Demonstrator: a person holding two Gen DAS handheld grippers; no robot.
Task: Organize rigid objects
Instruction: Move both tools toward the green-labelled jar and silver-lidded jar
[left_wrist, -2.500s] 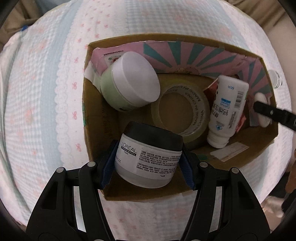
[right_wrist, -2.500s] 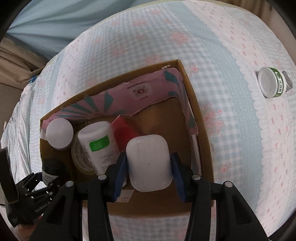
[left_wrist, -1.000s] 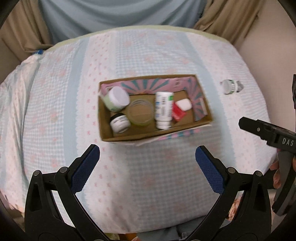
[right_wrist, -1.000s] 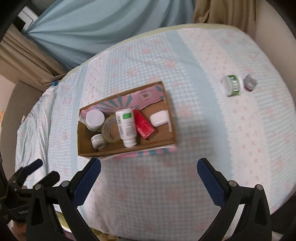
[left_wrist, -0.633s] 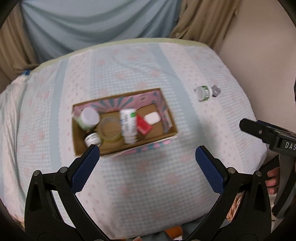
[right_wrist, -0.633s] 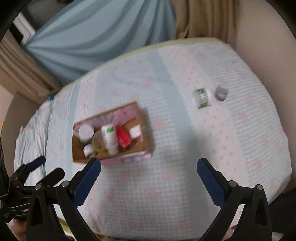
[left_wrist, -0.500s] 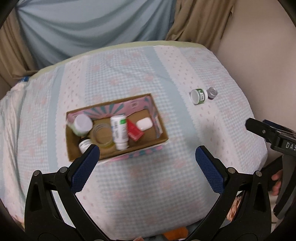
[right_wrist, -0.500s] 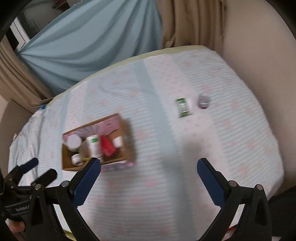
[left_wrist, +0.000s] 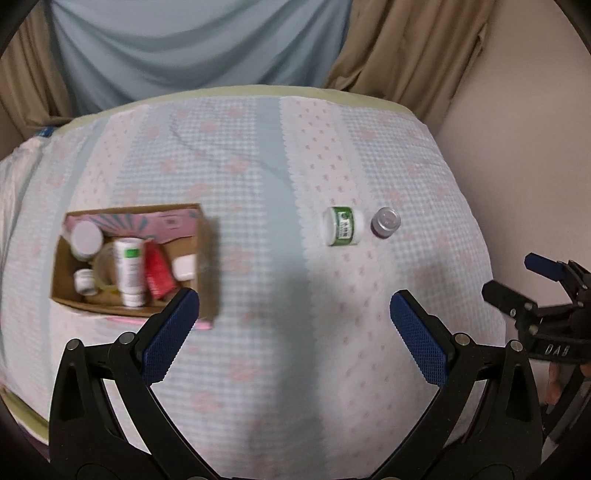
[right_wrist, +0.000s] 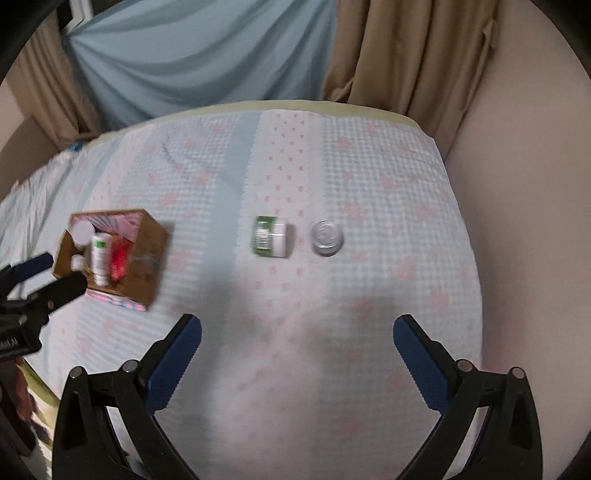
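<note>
- Now both tools are empty: 2.5 s ago my left tool (left_wrist: 294, 330) pinched a dark-lidded jar and my right tool (right_wrist: 297, 354) a white case, and both items lie in the cardboard box (left_wrist: 61, 271) at the left.
- Both tools are spread wide and pulled back to the near side.
- I judge the box step done; the green-labelled jar (left_wrist: 342, 231) and the small round lid (left_wrist: 385, 222) just beside it are still outside, well apart to the right.
- The bed (right_wrist: 369, 295) has a soft blue-pink checked cover; behind are blue and tan curtains (left_wrist: 402, 51).
</note>
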